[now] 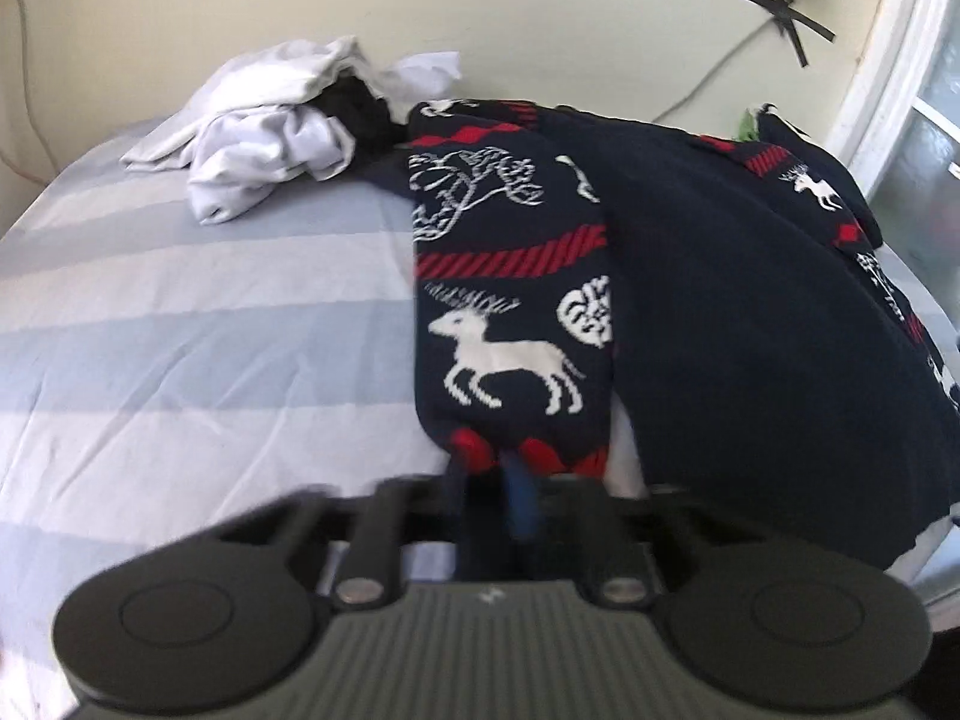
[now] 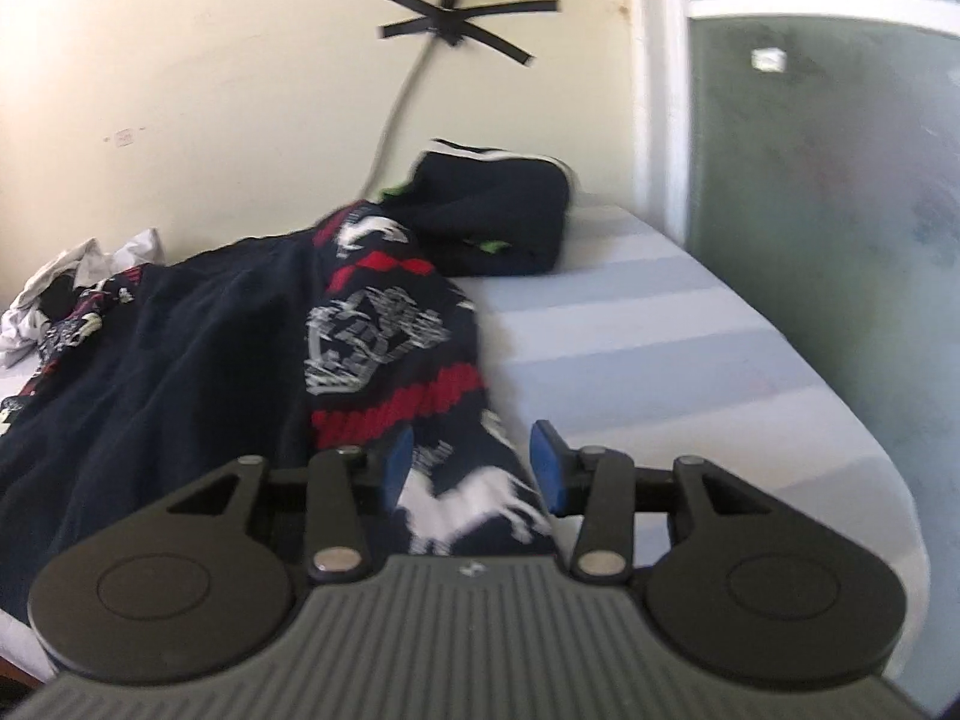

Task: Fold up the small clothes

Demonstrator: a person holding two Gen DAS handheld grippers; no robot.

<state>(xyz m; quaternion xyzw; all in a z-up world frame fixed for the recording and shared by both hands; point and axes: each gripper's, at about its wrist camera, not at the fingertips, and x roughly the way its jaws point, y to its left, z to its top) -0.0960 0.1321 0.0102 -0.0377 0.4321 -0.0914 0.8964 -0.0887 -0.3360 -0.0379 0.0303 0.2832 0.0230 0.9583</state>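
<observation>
Two hand-held grippers at the near edge of the sweater (image 1: 720, 300), which lies spread on the bed (image 1: 210, 330) with its plain navy back up and patterned panels folded in along both sides. Left hand-held gripper (image 1: 489, 492): jaws closed down tight on the near hem of the left panel, the one with the white deer and red bands; one blue pad (image 1: 521, 501) shows pressed against the fabric. Right hand-held gripper (image 2: 471, 465): jaws apart, blue pads (image 2: 546, 468) either side of the right panel's near end, cloth sitting between them but with a visible gap on the right pad side, so not clamped. Left panel's outer edge runs straight away from the left hand-held gripper toward the wall (image 1: 540, 18). Open striped bedding to the left of that edge, bare up to the white clothes pile (image 1: 270, 138) near the wall. On the right side, a bare strip of bed between the right panel and the mattress edge; window (image 2: 810, 210) just beyond that edge. Dark folded garment (image 2: 498, 210) sits at the far right corner, touching the sweater's far end. Cable (image 2: 399, 102) taped to the wall behind it.
</observation>
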